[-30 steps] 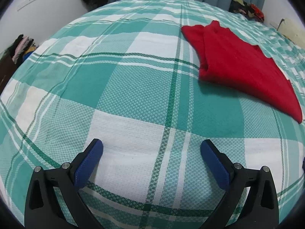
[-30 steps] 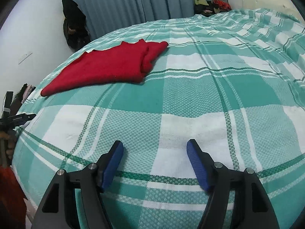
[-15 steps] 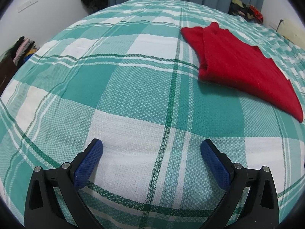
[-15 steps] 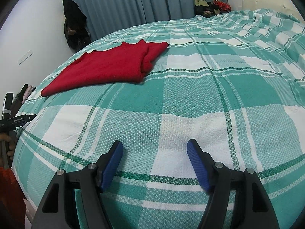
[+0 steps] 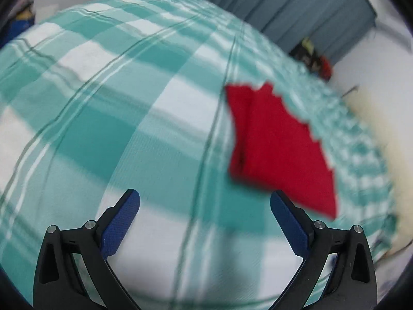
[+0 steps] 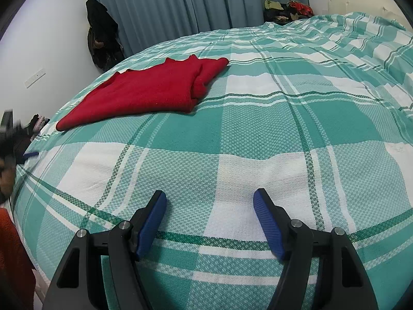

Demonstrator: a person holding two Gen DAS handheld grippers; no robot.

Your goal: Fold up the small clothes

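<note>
A folded red garment lies flat on the green and white plaid bed cover, at the far left in the right wrist view. It also shows in the blurred left wrist view, just ahead and to the right of the fingers. My left gripper is open and empty above the cover, close to the garment's near edge. My right gripper is open and empty, well short of the garment, over a white square of the cover.
Blue curtains hang behind the bed. A dark bag hangs on the left wall. A pile of clothes sits at the far right corner. The bed's left edge drops off beside my right gripper.
My left gripper has swung quickly and tilted, so its view is blurred and the red garment now sits closer to its fingers. The right gripper has hardly moved.
</note>
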